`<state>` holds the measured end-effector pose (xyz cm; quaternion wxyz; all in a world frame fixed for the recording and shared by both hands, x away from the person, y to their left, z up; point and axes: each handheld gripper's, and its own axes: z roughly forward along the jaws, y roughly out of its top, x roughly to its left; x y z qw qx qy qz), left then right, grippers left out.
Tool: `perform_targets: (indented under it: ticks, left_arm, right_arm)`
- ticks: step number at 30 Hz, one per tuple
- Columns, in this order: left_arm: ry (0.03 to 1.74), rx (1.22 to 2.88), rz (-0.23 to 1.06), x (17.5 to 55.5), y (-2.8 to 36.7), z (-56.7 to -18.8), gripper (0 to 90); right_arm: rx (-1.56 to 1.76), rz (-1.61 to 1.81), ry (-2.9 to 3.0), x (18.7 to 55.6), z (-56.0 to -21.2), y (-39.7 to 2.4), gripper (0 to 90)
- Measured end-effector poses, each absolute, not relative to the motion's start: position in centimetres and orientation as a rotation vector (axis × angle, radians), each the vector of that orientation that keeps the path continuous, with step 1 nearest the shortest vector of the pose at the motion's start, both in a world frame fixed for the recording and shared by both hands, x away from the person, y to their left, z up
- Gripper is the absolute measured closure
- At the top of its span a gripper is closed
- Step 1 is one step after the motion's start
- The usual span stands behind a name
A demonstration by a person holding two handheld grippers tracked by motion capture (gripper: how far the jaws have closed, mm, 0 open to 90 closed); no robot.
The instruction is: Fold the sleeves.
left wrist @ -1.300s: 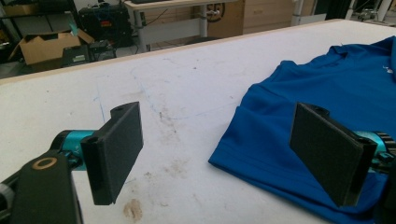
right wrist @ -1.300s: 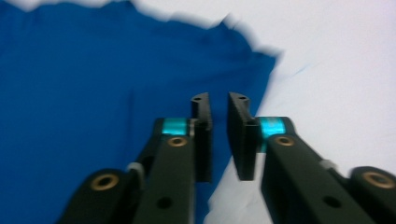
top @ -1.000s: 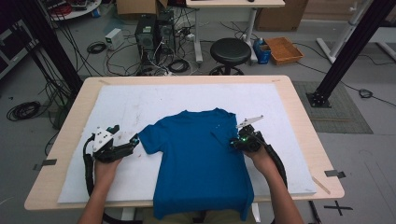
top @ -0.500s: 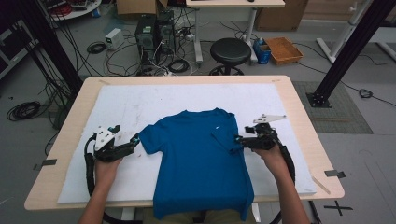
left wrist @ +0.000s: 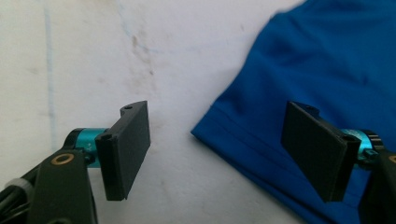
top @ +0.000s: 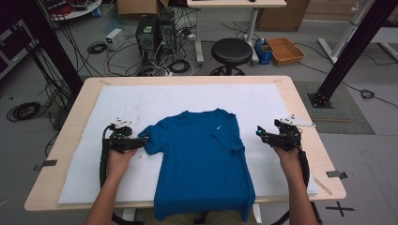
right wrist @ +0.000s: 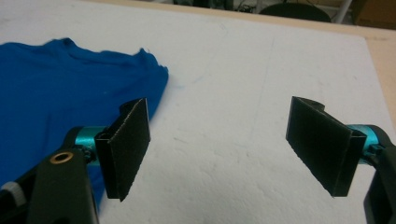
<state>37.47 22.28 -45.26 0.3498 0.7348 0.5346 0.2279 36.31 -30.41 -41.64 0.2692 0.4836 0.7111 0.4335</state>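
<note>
Since the earlier frames the right gripper (top: 261, 133) has let go of the folded right sleeve (top: 230, 137) and drawn off toward 3 o'clock, its jaws having just been opening with nothing between them, while the left gripper (top: 143, 139) has slid in to the left sleeve (top: 152, 137).

From the high view, the blue T-shirt (top: 202, 164) lies flat at the centre of the white mat (top: 281, 101), hem hanging over the table's (top: 65, 136) near edge at 6 o'clock. Its right sleeve sits turned in over the chest; the left one is spread toward 9 o'clock.

Along the left gripper view, the jaws stand wide, and the sleeve's hemmed corner (left wrist: 243, 149) lies between them, unpinched.

Along the right gripper view, the jaws gape over bare mat (right wrist: 233, 140), the shirt (right wrist: 56, 93) off at 10 o'clock.

Judged from this, sleeve folding is in hand; the next move calls for closing on the left sleeve's hem and carrying it inward.
</note>
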Motion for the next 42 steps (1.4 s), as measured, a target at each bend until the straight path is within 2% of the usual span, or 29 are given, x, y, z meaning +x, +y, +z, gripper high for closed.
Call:
perform_targets:
  ticks: [1, 3, 7, 10, 12, 13, 17, 20, 22, 24, 25, 27, 28, 29, 31, 34, 36, 42]
  left_arm:
    - [1.380, 1.920, 0.619, 37.5, 21.9, -45.2, 24.0]
    - [1.368, 1.927, 0.620, 37.5, 21.6, -45.1, 34.9]
    - [1.247, 1.981, 0.613, 37.1, 20.8, -45.0, 81.8]
    - [1.263, 2.023, 0.597, 37.3, 20.3, -44.5, 85.6]
    - [1.314, 1.983, 0.513, 37.8, 20.5, -43.5, 85.7]
    - [1.314, 1.983, 0.513, 37.8, 20.5, -43.5, 85.7]
    - [1.245, 1.908, 0.386, 38.1, 19.5, -40.9, 85.6]
    - [1.165, 1.882, 0.247, 39.0, 16.9, -39.2, 85.6]
    - [1.144, 1.881, 0.216, 39.3, 15.8, -38.9, 85.6]
    - [1.113, 1.876, 0.192, 39.8, 14.2, -38.5, 85.2]
    - [1.094, 1.856, 0.192, 40.0, 13.4, -38.3, 82.0]
    - [1.073, 1.800, 0.280, 39.9, 12.0, -37.7, 52.4]
    - [1.043, 1.794, 0.380, 39.4, 11.6, -37.3, 49.0]
    - [1.043, 1.794, 0.380, 39.4, 11.6, -37.3, 45.2]
    - [1.028, 1.791, 0.429, 39.1, 12.1, -37.2, 45.2]
    - [1.050, 1.749, 0.477, 38.6, 13.9, -37.8, 40.0]
    - [1.058, 1.727, 0.477, 38.2, 15.4, -38.5, 27.4]
    - [0.985, 1.608, 0.478, 36.3, 20.0, -40.7, 21.8]
  right_arm:
    - [1.302, 1.164, 1.917, 36.4, -41.8, -30.5, 21.6]
    - [1.305, 1.145, 1.927, 36.5, -42.0, -30.5, 21.6]
    - [1.301, 1.132, 1.926, 36.4, -42.1, -30.3, 21.7]
    - [1.298, 1.134, 1.921, 36.3, -42.0, -30.4, 21.7]
    - [1.297, 1.136, 1.915, 36.3, -42.0, -30.4, 21.7]
    - [1.297, 1.136, 1.915, 36.3, -42.0, -30.4, 21.7]
    - [1.314, 1.129, 1.916, 36.5, -42.1, -30.5, 21.7]
    - [1.306, 1.134, 1.931, 36.5, -42.3, -30.3, 21.7]
    - [1.302, 1.135, 1.934, 36.5, -42.3, -30.3, 21.8]
    - [1.302, 1.134, 1.940, 36.5, -42.4, -30.2, 21.7]
    - [1.304, 1.134, 1.943, 36.6, -42.4, -30.2, 21.7]
    - [1.309, 1.128, 1.948, 36.5, -42.5, -30.2, 21.7]
    - [1.307, 1.128, 1.948, 36.5, -42.5, -30.3, 21.7]
    - [1.307, 1.128, 1.948, 36.5, -42.5, -30.3, 21.7]
    - [1.313, 1.129, 1.946, 36.5, -42.6, -30.4, 21.7]
    - [1.316, 1.129, 1.943, 36.5, -42.6, -30.6, 21.7]
    - [1.308, 1.132, 1.938, 36.4, -42.5, -30.5, 21.7]
    - [1.287, 1.159, 1.942, 36.2, -42.4, -30.5, 21.1]
